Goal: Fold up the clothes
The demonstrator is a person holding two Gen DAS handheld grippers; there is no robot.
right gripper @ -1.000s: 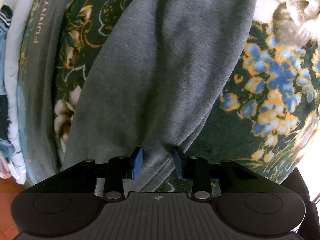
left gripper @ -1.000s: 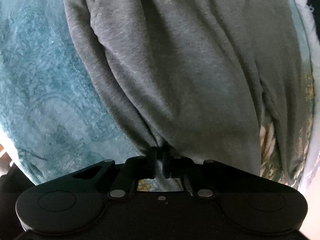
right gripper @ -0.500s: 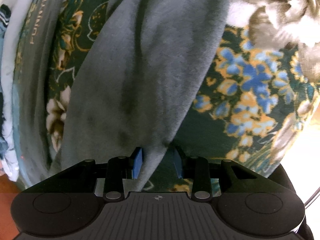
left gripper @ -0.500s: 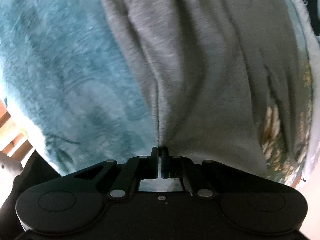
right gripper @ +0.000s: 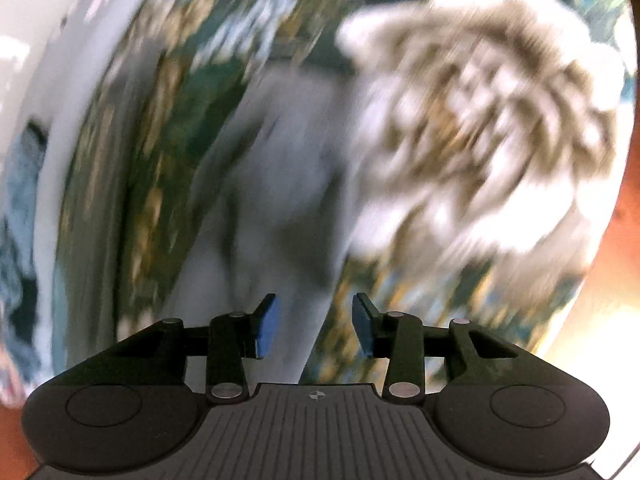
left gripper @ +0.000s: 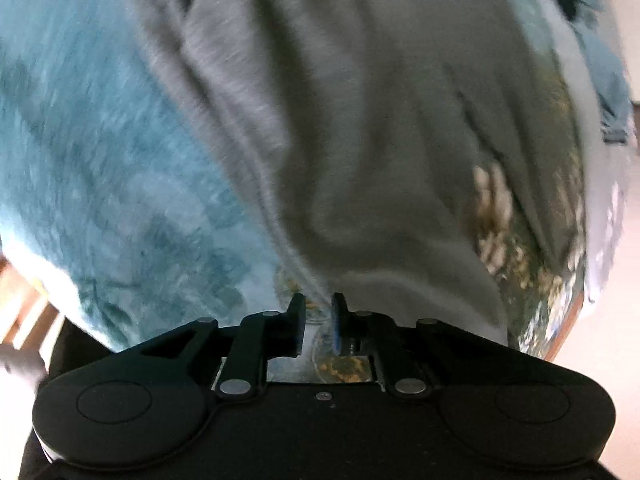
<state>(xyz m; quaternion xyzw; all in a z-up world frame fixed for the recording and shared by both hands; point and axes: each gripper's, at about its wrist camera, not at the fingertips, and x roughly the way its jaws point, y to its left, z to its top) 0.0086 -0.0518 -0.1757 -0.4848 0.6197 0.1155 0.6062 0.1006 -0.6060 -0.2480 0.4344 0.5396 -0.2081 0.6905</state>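
Observation:
A grey garment (left gripper: 360, 120) lies rumpled across the bed, partly on a teal blanket (left gripper: 100, 160) and partly on a dark floral blanket (left gripper: 492, 216). My left gripper (left gripper: 318, 320) hovers just short of the garment's near hem. Its jaws are opening and only bedding shows in the narrow gap. The right wrist view is heavily blurred. There a strip of the grey garment (right gripper: 280, 200) runs down between the fingers of my right gripper (right gripper: 315, 320). Its jaws are opening, and the blue pads (right gripper: 266, 328) stand clear of the cloth.
The floral blanket (right gripper: 480, 120) fills most of the right wrist view. Pale bedding (right gripper: 52, 120) and other clothes lie along the left edge. A wooden floor (right gripper: 624, 220) shows at the right, and pale floor (left gripper: 600, 340) past the bed's edge.
My left gripper was shut on the garment's hem; its jaws have now parted and the hem lies free ahead. My right gripper has swung quickly, its jaws wider, with more floral blanket in view.

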